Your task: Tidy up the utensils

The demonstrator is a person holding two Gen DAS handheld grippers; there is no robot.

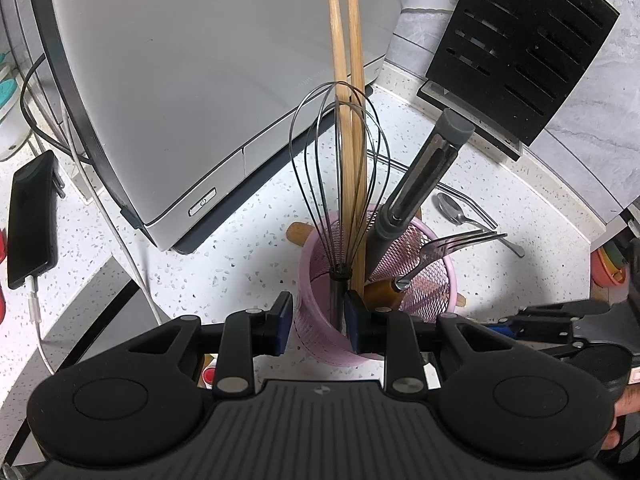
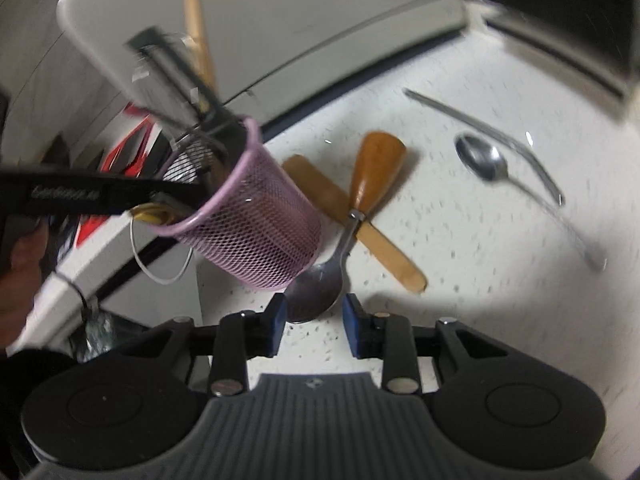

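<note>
My left gripper [image 1: 319,322] is shut on the near rim of a pink mesh cup [image 1: 424,292], one pad outside the wall and one inside. The cup holds a wire whisk [image 1: 340,168], two wooden chopsticks [image 1: 352,80], a grey-handled steel tool [image 1: 420,176] and a wooden-handled fork [image 1: 460,240]. In the right wrist view the cup [image 2: 260,220] leans. My right gripper [image 2: 314,320] is open low over the counter. The bowl of a wooden-handled spoon [image 2: 316,292] lies between its fingertips, which do not press on it. The spoon rests across a flat wooden spatula [image 2: 384,244].
A steel spoon [image 2: 480,160] and a thin metal rod [image 2: 492,132] lie on the speckled white counter [image 2: 460,300] to the right. A white appliance [image 1: 180,100] stands behind the cup, a black slotted rack [image 1: 520,40] at the back right, and a phone on a cable [image 1: 32,216] at the left.
</note>
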